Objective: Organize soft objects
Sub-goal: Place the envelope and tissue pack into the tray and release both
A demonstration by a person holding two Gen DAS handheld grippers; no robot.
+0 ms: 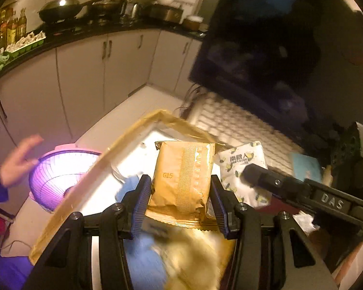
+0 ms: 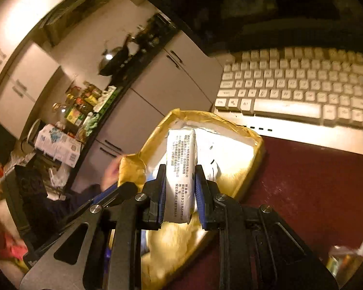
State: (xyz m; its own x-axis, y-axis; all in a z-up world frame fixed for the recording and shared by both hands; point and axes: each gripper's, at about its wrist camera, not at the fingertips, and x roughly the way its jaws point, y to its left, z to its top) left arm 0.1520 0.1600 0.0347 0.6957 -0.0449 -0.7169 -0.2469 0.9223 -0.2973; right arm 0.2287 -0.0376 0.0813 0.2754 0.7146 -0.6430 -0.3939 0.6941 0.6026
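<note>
My left gripper (image 1: 179, 181) is shut on a gold foil packet (image 1: 181, 176) marked G15, held upright between the blue pads. My right gripper (image 2: 180, 171) is shut on a white tissue packet (image 2: 181, 159) with printed text. In the left wrist view that white packet (image 1: 242, 162) shows a lemon print just right of the gold one, with the right gripper (image 1: 250, 171) on it. Both packets hang over an open box (image 2: 254, 145) with gold-taped rims (image 1: 96, 169). Blurred blue and yellow soft things (image 1: 181, 253) lie inside it.
A white keyboard (image 2: 290, 89) lies behind the box on a dark red tabletop (image 2: 314, 181), with a dark monitor (image 1: 266, 48) above it. Left of the box stand a pink fan (image 1: 58, 171) and a person's hand (image 1: 17, 162). Kitchen cabinets and a counter with a wok (image 1: 60, 7) are beyond.
</note>
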